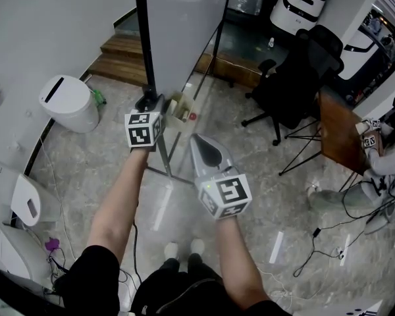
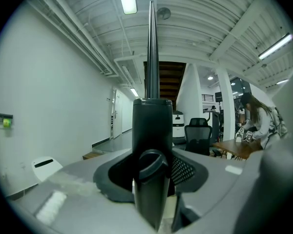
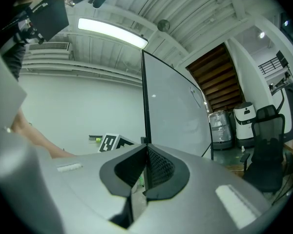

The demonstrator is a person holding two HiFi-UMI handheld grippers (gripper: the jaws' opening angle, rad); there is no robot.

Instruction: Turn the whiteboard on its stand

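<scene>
The whiteboard [image 1: 184, 25] stands upright in front of me, seen almost edge-on with its black side post [image 1: 143, 38] running down to the stand. My left gripper [image 1: 149, 103] is shut on that post at a black knob. In the left gripper view the post [image 2: 153, 130] fills the gap between the jaws of the left gripper [image 2: 153, 172]. My right gripper [image 1: 199, 142] hangs free a little right of the stand, jaws shut on nothing. From the right gripper [image 3: 145, 167] the board's panel [image 3: 176, 106] and its edge [image 3: 144, 96] rise just beyond.
A white bin [image 1: 69, 103] sits on the floor at the left, wooden steps [image 1: 125, 54] behind it. A black office chair [image 1: 296, 78], a wooden table [image 1: 339, 133] and a seated person [image 1: 385, 153] are at the right. Cables [image 1: 322, 236] trail on the floor.
</scene>
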